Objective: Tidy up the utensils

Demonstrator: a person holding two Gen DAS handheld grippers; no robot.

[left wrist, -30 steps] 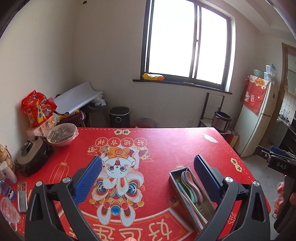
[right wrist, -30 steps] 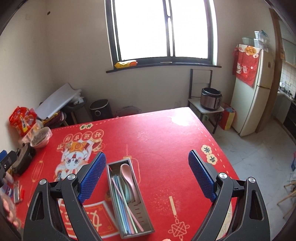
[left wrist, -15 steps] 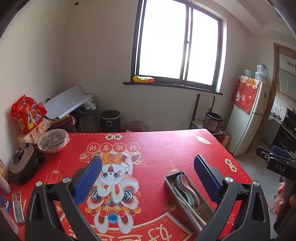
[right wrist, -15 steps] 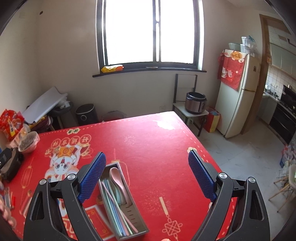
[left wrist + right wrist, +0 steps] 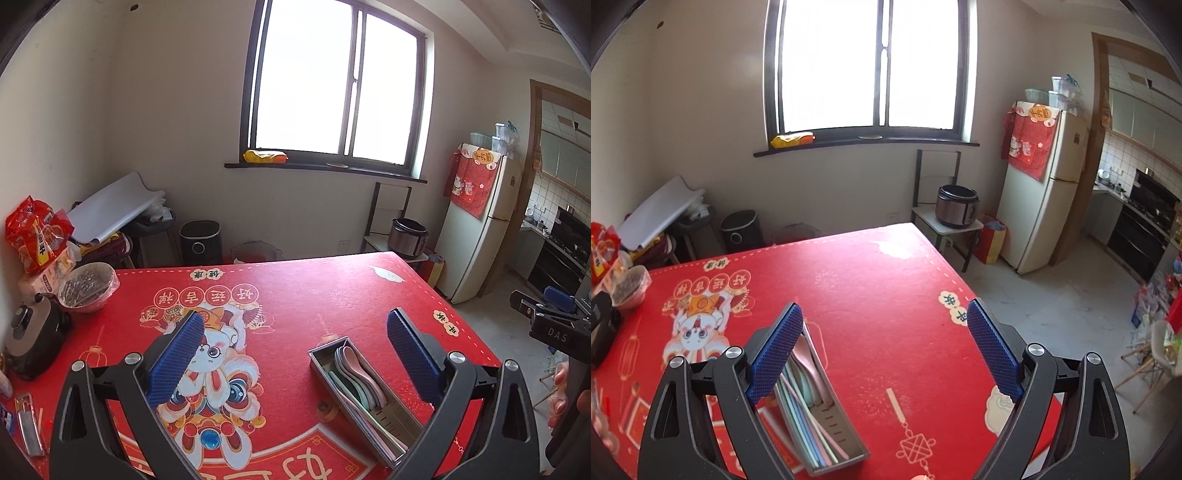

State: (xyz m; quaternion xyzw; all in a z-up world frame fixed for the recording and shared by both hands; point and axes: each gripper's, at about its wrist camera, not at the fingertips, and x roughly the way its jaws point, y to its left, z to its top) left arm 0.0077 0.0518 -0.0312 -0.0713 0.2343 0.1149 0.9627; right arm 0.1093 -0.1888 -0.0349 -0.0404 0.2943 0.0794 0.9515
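Spoons (image 5: 360,373) and pastel chopsticks (image 5: 809,432) lie together inside a metal tray (image 5: 320,363) on the red tablecloth (image 5: 314,295). Left gripper (image 5: 295,354) hangs above the cloth, spread wide and holding nothing, with the tray showing between its fingers toward the right one. Right gripper (image 5: 886,349) is likewise spread and empty, its left finger (image 5: 775,350) overlapping the tray's far end in that view.

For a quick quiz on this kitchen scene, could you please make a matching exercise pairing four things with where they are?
Things:
1. utensil tray
2. yellow packet
3. rice cooker
4. foil-covered bowl

Places:
A. on the windowsill
B. at the table's left edge, near the wall
C. on the red tablecloth, holding spoons
D. on a small stand beside the fridge

Pairs: 1-C, 2-A, 3-D, 4-B
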